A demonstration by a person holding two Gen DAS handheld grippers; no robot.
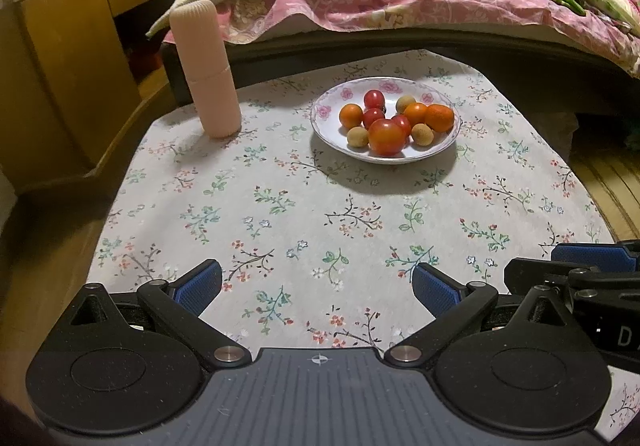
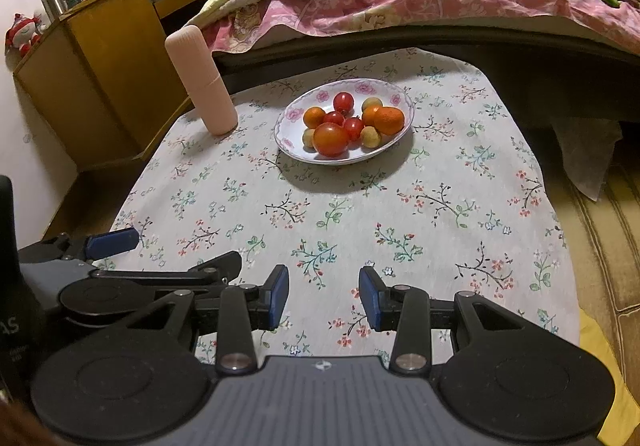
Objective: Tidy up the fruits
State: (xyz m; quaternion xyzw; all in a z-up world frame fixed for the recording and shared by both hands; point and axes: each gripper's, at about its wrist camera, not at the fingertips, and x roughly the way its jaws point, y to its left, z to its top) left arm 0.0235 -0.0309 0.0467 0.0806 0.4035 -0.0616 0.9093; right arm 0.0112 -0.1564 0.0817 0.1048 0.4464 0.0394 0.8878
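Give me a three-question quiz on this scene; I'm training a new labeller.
1. True or false: the plate holds all the fruit.
2. What stands left of the plate?
3. Which tongs gape wider? A) left B) right

Key:
1. True.
2. A pink bottle, upright on the tablecloth.
3. A: the left tongs gape wider than the right tongs; both empty.
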